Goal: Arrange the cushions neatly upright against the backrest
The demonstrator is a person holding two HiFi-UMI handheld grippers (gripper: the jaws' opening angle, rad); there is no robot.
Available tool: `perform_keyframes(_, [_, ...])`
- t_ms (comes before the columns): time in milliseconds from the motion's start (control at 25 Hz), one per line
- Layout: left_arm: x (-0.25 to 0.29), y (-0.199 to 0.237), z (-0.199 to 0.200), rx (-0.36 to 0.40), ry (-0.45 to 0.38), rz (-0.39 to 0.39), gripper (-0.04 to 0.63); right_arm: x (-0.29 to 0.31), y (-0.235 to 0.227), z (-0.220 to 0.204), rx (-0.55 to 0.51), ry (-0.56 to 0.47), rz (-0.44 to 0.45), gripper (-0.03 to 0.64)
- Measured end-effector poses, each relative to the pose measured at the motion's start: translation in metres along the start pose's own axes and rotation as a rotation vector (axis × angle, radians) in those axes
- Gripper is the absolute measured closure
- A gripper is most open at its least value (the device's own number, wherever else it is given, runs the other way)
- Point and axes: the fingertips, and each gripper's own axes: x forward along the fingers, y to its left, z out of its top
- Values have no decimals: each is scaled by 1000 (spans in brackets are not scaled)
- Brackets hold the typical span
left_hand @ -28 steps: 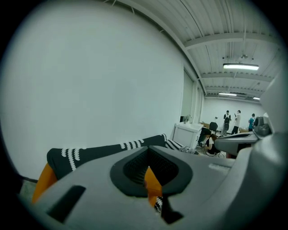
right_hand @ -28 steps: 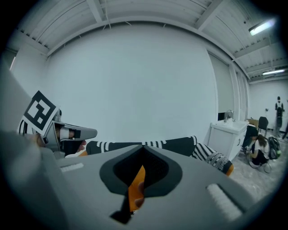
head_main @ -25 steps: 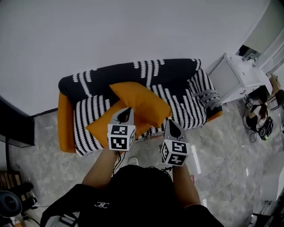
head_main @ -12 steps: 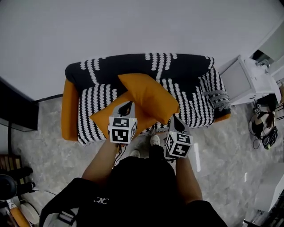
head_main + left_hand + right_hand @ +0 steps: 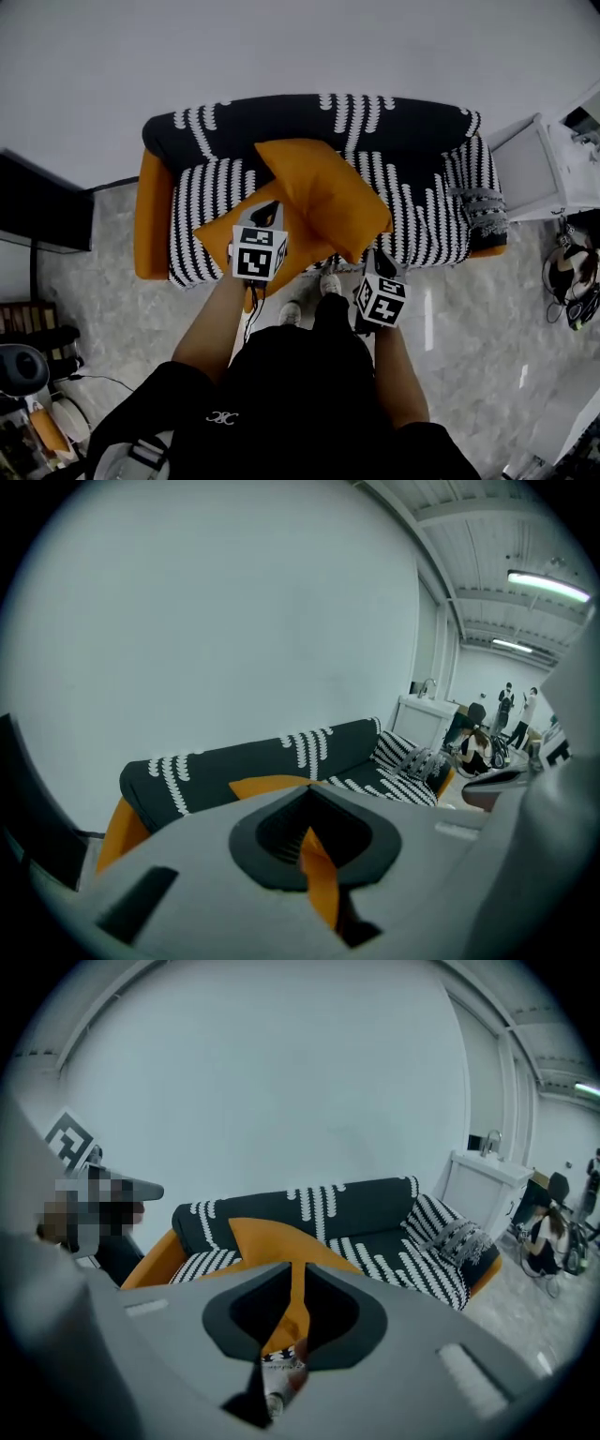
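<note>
A sofa (image 5: 281, 117) in a black-and-white striped cover with orange sides stands against the wall. Two orange cushions lie on its seat. One (image 5: 323, 192) is tilted as a diamond in the middle, the other (image 5: 217, 242) is flatter at the front left. My left gripper (image 5: 269, 212) is shut on a fold of orange cushion fabric (image 5: 319, 874). My right gripper (image 5: 375, 255) pinches the middle cushion's near corner (image 5: 286, 1321), where a white label hangs. Its jaws have just been opening a little, with the fabric still between them.
A grey patterned throw (image 5: 478, 204) lies at the sofa's right end. A white cabinet (image 5: 548, 173) stands to the right, with cables and gear (image 5: 572, 281) on the floor below it. A dark panel (image 5: 37, 202) is at the left. The person's shoes (image 5: 291, 314) stand by the sofa front.
Both grippers have come down and nearer the sofa's front edge, with orange fabric in them. The cushions have settled lower on the seat. The view has shifted, so the sofa sits more central.
</note>
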Motion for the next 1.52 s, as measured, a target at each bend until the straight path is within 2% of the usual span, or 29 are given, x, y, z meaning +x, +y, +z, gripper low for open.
perform_keyframes(120, [35,14,-8,26,51,13,588,19,-9,-15,13,53,12,539])
perform_keyframes(280, [79,34,-15,129,110,20,588,42,-15,-37,41,128,48,487])
perform_keyframes(320, [91,39,-16,152,124,22,556,48,-16,-41,48,144,58,474])
perform_keyframes(360, [102,45,-16,172,139,21,490,54,-17,-45,53,160,67,464])
perform_keyframes(480, [136,62,-20,210,192,11,441,73,-13,-57,60,211,96,430])
perform_keyframes(760, [213,110,-33,238,322,-3,339,111,-12,-90,53,322,113,375])
perform_keyframes(1120, [283,176,-72,315,495,23,237,137,-22,-113,38,369,74,376])
perform_keyframes(1240, [299,187,-84,311,536,14,196,139,-24,-122,37,390,63,376])
perform_keyframes(1400, [315,202,-93,348,585,26,137,143,-24,-131,37,416,49,376])
perform_keyframes(1520, [326,204,-99,305,578,-13,111,147,-23,-138,23,432,46,373])
